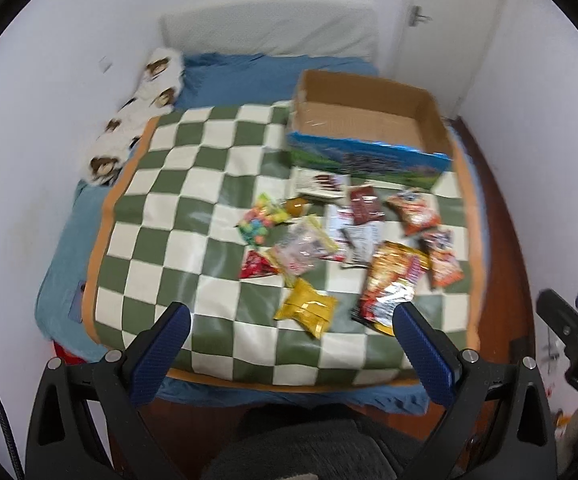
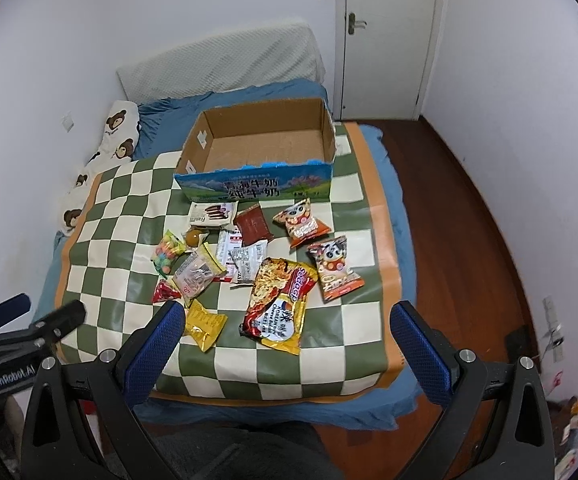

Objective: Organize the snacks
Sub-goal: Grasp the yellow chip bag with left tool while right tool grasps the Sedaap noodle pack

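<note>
Snack packets lie scattered on green-and-white checkered mat (image 2: 129, 184), before empty blue-sided cardboard box (image 2: 257, 148). Yellow-red noodle packet (image 2: 279, 300) nearest right gripper (image 2: 287, 322), long axis probably running away. Left gripper (image 1: 291, 330) likewise spread wide, empty

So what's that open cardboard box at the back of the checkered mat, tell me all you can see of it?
The cardboard box is a shallow, open-topped carton, plain brown inside, with a blue and green printed landscape and Chinese lettering on its front wall. Its top edge looks roughly torn. It appears empty. It sits upright at the far end of the checkered mat on the bed, behind the scattered snack packets; a white biscuit packet lies right at its front. Neither gripper touches it.
</note>
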Demonstrator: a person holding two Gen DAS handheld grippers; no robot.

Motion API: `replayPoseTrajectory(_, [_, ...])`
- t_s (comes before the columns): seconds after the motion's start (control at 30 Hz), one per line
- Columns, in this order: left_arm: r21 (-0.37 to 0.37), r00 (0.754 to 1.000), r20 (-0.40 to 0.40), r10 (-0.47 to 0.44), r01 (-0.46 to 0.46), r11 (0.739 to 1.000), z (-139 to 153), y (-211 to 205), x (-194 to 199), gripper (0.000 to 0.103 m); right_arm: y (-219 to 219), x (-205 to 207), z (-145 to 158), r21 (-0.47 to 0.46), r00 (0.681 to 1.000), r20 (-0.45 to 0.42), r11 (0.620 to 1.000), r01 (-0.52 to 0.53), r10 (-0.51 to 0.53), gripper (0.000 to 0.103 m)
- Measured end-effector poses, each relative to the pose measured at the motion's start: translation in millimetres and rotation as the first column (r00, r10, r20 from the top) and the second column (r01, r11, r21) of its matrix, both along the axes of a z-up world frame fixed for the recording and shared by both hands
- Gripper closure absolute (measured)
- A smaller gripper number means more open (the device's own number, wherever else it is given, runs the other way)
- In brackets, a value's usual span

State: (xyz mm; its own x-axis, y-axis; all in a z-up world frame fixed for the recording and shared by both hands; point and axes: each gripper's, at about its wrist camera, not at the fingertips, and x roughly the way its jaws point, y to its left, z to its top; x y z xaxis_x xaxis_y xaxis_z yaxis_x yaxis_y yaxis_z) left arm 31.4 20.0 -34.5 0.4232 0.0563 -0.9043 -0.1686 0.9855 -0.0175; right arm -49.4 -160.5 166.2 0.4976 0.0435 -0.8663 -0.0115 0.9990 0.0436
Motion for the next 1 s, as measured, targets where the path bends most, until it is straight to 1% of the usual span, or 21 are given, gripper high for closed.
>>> replayPoseTrajectory(0.03, [0.007, 1.000, -0.016, 0.024, -0.024, 1.000, -10, 7, 6, 0.000, -4, 6, -11, 0.012, 1.000, -0.012, 1.000, 0.004, -0.004, 0.000])
replayPoseTrajectory(0.13, [0.018, 0.996, -0.058, 0.072, -0.071, 0.997, -37, 25, 20, 0.000, -9, 34, -58, 0.039, 0.996, -0.083, 0.998, 0.043, -0.040, 0.000])
replayPoseTrajectory(0.17, [0.022, 0.993, -0.083, 0.083, -0.082, 0.996, -48, 30, 27, 0.000, -11, 47, -82, 0.042, 0.991, -0.121, 0.997, 0.062, -0.056, 0.000])
replayPoseTrajectory(0.23, [0.009, 0.985, -0.142, 0.102, -0.102, 0.995, -72, 40, 37, 0.000, -14, 65, -117, 0.044, 0.981, -0.181, 0.995, 0.085, -0.076, 0.000])
replayPoseTrajectory(0.3, [-0.026, 0.970, -0.215, 0.118, -0.126, 0.992, -101, 48, 46, 0.000, -15, 85, -160, 0.050, 0.964, -0.251, 0.993, 0.105, -0.089, 0.000])
replayPoseTrajectory(0.33, [-0.060, 0.960, -0.254, 0.117, -0.136, 0.989, -115, 51, 50, 0.000, -16, 94, -180, 0.052, 0.956, -0.280, 0.993, 0.109, -0.090, 0.000])
replayPoseTrajectory(0.4, [-0.136, 0.930, -0.345, 0.125, -0.181, 0.974, -146, 55, 57, 0.000, -17, 112, -221, 0.058, 0.932, -0.350, 0.990, 0.127, -0.099, 0.000])
replayPoseTrajectory(0.47, [-0.234, 0.892, -0.436, 0.121, -0.242, 0.942, -180, 55, 63, 0.001, -14, 126, -257, 0.070, 0.906, -0.410, 0.987, 0.144, -0.103, 0.000])
replayPoseTrajectory(0.57, [-0.302, 0.839, -0.530, 0.126, -0.325, 0.896, -219, 49, 68, 0.003, -7, 139, -290, 0.062, 0.884, -0.453, 0.986, 0.157, -0.112, 0.000])
replayPoseTrajectory(0.63, [-0.341, 0.804, -0.576, 0.148, -0.402, 0.850, -245, 48, 74, 0.006, -2, 144, -309, 0.069, 0.868, -0.483, 0.983, 0.168, -0.114, 0.000])
replayPoseTrajectory(0.67, [-0.350, 0.790, -0.592, 0.158, -0.429, 0.833, -253, 48, 77, 0.006, 0, 146, -320, 0.065, 0.859, -0.497, 0.983, 0.174, -0.119, 0.000])
replayPoseTrajectory(0.7, [-0.372, 0.772, -0.612, 0.173, -0.474, 0.798, -265, 49, 81, 0.007, 2, 147, -325, 0.061, 0.856, -0.502, 0.983, 0.175, -0.121, 0.000])
replayPoseTrajectory(0.73, [-0.382, 0.762, -0.620, 0.187, -0.501, 0.777, -274, 50, 83, 0.007, 4, 147, -329, 0.057, 0.854, -0.505, 0.983, 0.176, -0.124, 0.000])
replayPoseTrajectory(0.77, [-0.385, 0.753, -0.627, 0.198, -0.521, 0.762, -282, 51, 86, 0.007, 6, 149, -337, 0.042, 0.851, -0.509, 0.984, 0.174, -0.129, 0.000])
replayPoseTrajectory(0.8, [-0.386, 0.732, -0.648, 0.210, -0.554, 0.738, -293, 52, 87, 0.009, 8, 149, -341, 0.039, 0.846, -0.517, 0.984, 0.174, -0.129, 0.000])
replayPoseTrajectory(0.83, [-0.387, 0.721, -0.659, 0.217, -0.571, 0.724, -299, 52, 87, 0.017, 10, 150, -346, 0.038, 0.841, -0.526, 0.984, 0.173, -0.128, 0.000])
replayPoseTrajectory(0.87, [-0.381, 0.706, -0.670, 0.231, -0.593, 0.709, -307, 53, 86, 0.022, 11, 150, -352, 0.037, 0.836, -0.535, 0.985, 0.169, -0.123, 0.000])
replayPoseTrajectory(0.9, [-0.373, 0.700, -0.673, 0.240, -0.601, 0.707, -312, 53, 86, 0.031, 13, 150, -358, 0.039, 0.831, -0.544, 0.985, 0.166, -0.118, 0.000])
replayPoseTrajectory(0.93, [-0.367, 0.698, -0.674, 0.242, -0.601, 0.710, -314, 52, 85, 0.036, 14, 151, -361, 0.041, 0.826, -0.551, 0.986, 0.164, -0.115, 0.000])
replayPoseTrajectory(0.97, [-0.362, 0.708, -0.666, 0.237, -0.583, 0.727, -313, 49, 84, 0.037, 15, 151, -364, 0.035, 0.824, -0.556, 0.987, 0.158, -0.112, 0.000])
replayPoseTrajectory(1.0, [-0.354, 0.724, -0.650, 0.230, -0.557, 0.752, -311, 45, 83, 0.040, 16, 152, -368, 0.034, 0.823, -0.560, 0.989, 0.146, -0.102, 0.000])
